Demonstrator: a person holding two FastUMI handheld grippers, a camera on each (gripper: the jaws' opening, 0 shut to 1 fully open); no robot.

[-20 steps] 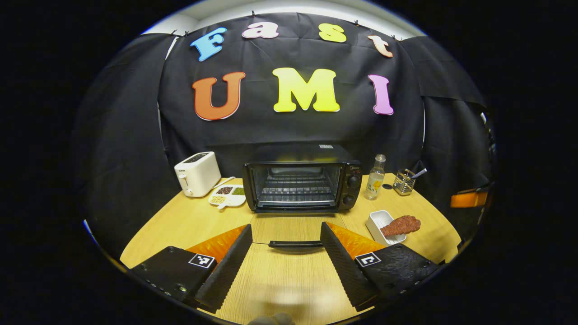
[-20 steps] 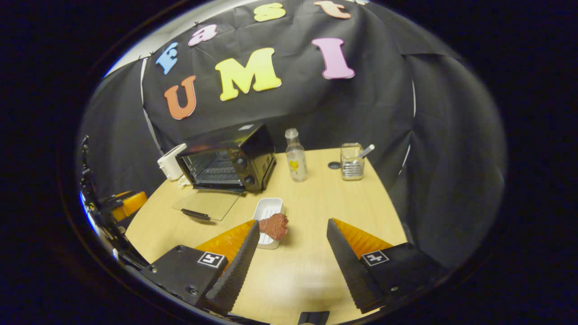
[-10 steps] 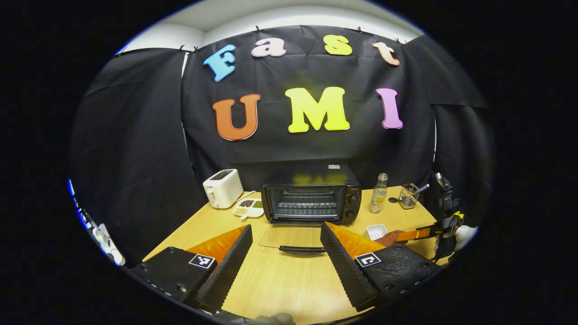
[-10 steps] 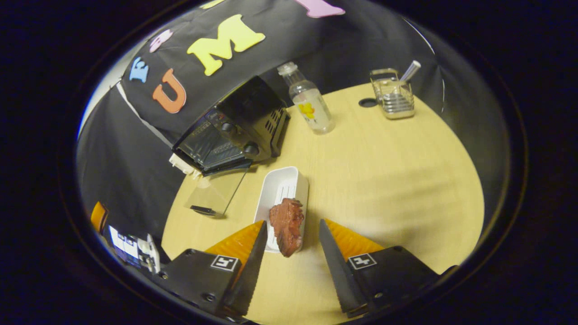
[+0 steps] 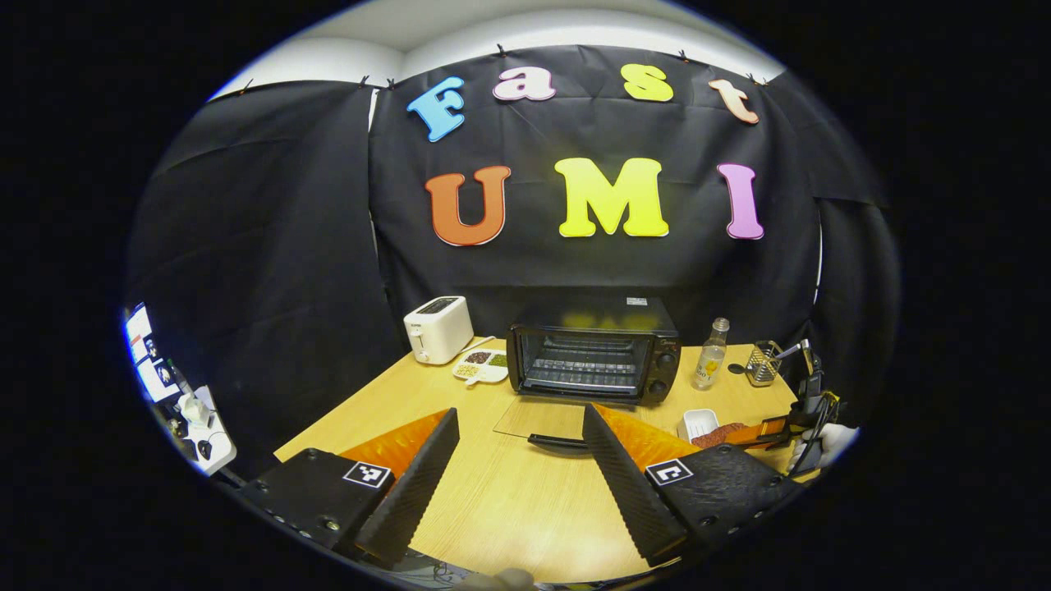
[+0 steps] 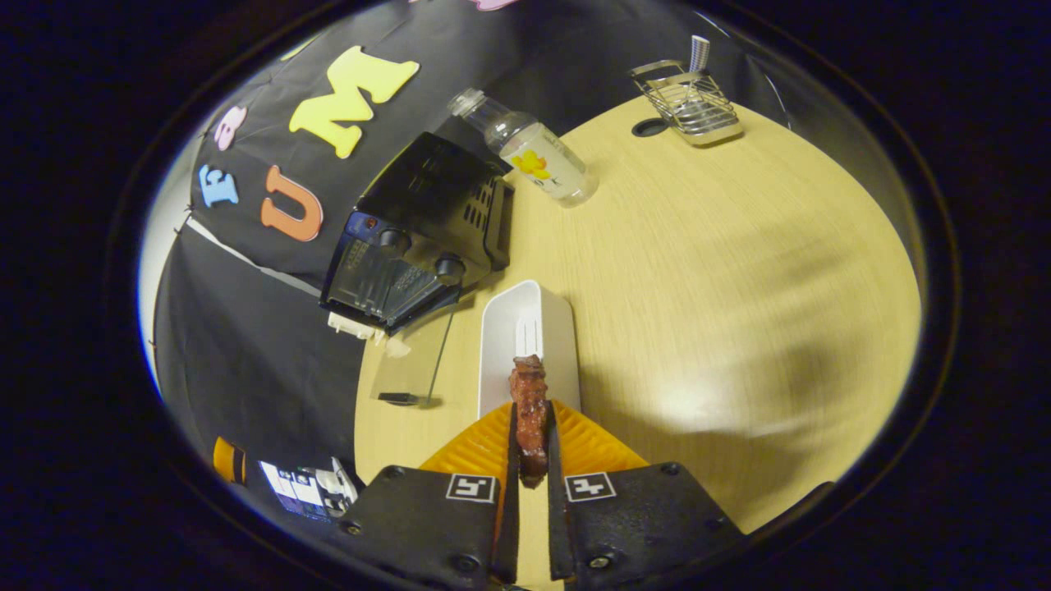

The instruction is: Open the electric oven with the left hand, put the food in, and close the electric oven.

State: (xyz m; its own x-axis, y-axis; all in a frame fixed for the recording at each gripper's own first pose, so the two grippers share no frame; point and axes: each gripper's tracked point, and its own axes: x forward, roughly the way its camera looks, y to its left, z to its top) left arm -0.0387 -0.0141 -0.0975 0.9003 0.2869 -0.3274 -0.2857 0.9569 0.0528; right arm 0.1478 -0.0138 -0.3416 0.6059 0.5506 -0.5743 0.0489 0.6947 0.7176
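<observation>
Now my right gripper [image 6: 532, 460] is closed on the food [image 6: 530, 410], a reddish-brown piece pinched between both fingers just above the near end of the white tray [image 6: 501, 328] it came from. I judge the pick-up step is at its grasp: the oven [image 5: 593, 361] is already open, its glass door [image 5: 546, 420] lying flat on the bench [image 5: 509, 501] in front of the cavity, with the wire rack visible inside.

My left gripper [image 5: 517, 460] hangs with its fingers spread wide and nothing between them, back from the door near the bench's front edge.

Next I need to lift the food clear of the tray wall, carry it leftward over the lowered door and set it on the rack without catching the door handle. The piece is thin and held edge-on, so I expect it could twist or slip if I swing fast.

As for containers, the tray looks empty apart from the food over its near end. A divided dish [image 5: 481, 367] beside the toaster [image 5: 438, 328] holds small heaps of grains or seeds. A wire caddy [image 6: 688, 103] at the far right edge holds one utensil, and a bottle [image 6: 530, 152] stands beside the oven.
</observation>
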